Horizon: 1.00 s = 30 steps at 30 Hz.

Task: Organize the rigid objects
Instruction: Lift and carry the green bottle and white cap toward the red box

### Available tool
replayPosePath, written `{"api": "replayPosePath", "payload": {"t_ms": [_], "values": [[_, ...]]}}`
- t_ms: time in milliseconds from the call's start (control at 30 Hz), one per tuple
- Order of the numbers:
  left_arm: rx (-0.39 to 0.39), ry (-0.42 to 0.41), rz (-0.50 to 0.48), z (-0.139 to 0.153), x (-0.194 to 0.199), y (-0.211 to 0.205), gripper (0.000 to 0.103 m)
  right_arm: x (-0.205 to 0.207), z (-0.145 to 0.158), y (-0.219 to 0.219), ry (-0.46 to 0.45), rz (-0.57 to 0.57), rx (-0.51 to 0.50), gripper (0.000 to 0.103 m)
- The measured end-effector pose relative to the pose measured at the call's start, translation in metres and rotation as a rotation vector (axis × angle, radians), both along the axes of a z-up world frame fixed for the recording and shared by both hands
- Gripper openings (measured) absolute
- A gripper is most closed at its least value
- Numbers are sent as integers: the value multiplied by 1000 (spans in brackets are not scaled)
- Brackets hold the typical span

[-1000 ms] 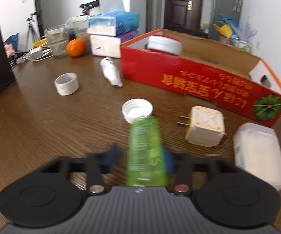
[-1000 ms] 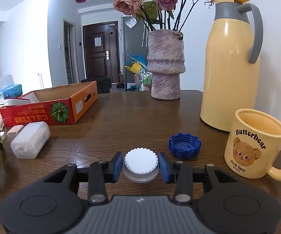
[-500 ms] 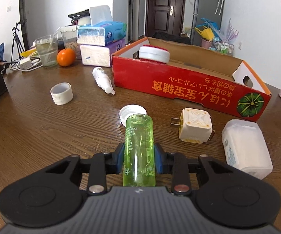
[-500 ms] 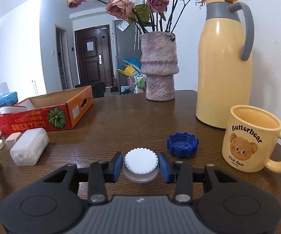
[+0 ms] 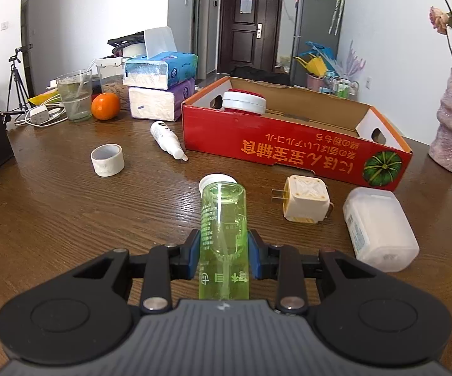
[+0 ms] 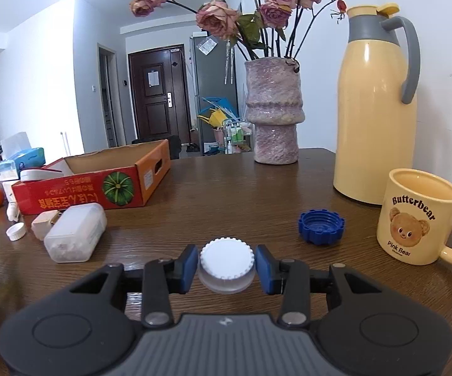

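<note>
Tidying barely begun: one round tin (image 5: 243, 101) sits in the red box (image 5: 295, 147).
Left gripper (image 5: 224, 252) clamps a green bottle (image 5: 224, 219), right gripper (image 6: 226, 264) a white cap (image 6: 226, 258); charger (image 5: 306, 199), tape roll (image 5: 107, 159) and others wait on the desk (image 5: 69, 203).

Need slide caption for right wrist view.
Right claw shut on white cap; blue cap and mug beyond.

Plug (image 5: 307, 200) between cap (image 5: 215, 182) and container (image 5: 379, 228), before box (image 5: 295, 152)

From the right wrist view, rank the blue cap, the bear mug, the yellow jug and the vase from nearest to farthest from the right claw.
1. Blue cap: just ahead, slightly to the right of the right claw.
2. Bear mug: far right.
3. Yellow jug: behind the mug.
4. Vase: straight ahead, toward the table's far edge.
</note>
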<state>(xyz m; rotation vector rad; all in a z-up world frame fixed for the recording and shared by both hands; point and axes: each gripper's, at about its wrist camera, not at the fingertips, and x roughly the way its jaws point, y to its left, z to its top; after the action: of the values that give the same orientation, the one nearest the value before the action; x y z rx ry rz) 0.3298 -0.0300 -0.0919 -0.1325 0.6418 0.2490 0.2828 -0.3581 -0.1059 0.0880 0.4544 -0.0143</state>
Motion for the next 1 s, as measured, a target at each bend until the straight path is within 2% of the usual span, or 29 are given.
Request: {"api": "replayPosePath", "payload": {"t_ms": [233,467,767,1000], "values": [[-8,6,-34,-1,-8,3,31,-4,0,9,-1,11,5,39],[-39,120,-39,-19,5,11,32,-5,0,14,-1,21,9,40],[13,129,-26,-22,3,4,34,-5,0,16,2,25,13,40],[-8,96,-67,-12,-5,5,31,-6,0,22,10,39,11,40]]}}
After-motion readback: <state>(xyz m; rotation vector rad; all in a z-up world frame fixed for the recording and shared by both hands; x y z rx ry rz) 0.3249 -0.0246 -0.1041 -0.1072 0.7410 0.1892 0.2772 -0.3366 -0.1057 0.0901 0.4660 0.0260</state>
